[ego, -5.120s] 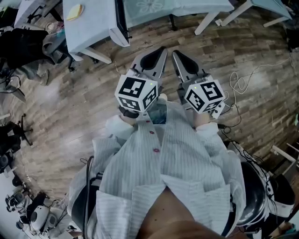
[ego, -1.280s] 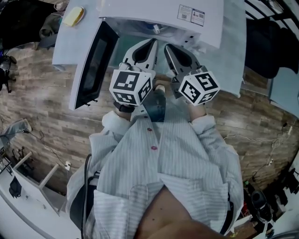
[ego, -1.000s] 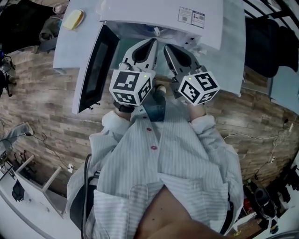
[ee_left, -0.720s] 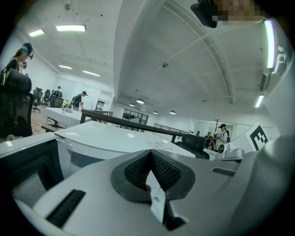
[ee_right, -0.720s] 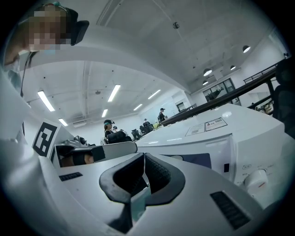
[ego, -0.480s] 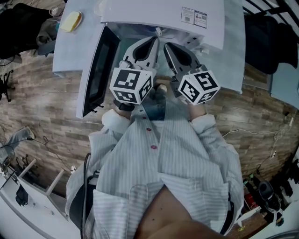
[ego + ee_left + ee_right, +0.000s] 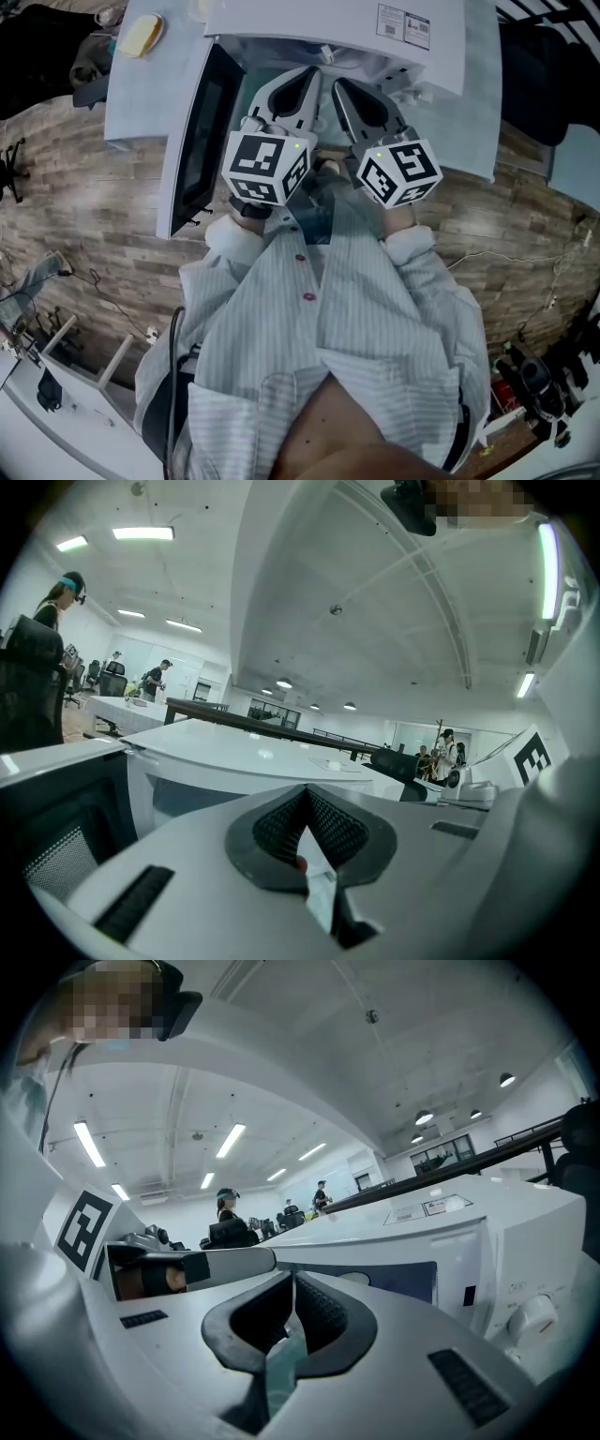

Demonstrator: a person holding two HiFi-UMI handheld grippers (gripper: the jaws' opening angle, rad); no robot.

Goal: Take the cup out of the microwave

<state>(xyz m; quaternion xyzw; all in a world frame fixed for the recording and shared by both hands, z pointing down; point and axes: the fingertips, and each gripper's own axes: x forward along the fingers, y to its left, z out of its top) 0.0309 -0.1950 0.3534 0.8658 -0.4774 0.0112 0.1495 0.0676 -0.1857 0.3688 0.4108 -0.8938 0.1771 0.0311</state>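
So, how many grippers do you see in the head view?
2. The left gripper is at left, the right gripper beside it, both shut, in front of the open microwave.

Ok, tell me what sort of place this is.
Probably an open-plan office or lab: ceiling strip lights, office chairs, and a microwave on a white table.

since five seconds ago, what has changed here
The person turned from bare wooden floor to face the white microwave, whose dark-windowed door hangs open at left; both grippers now point toward its opening. Unchanged: left gripper and right gripper side by side, fingers shut, empty.
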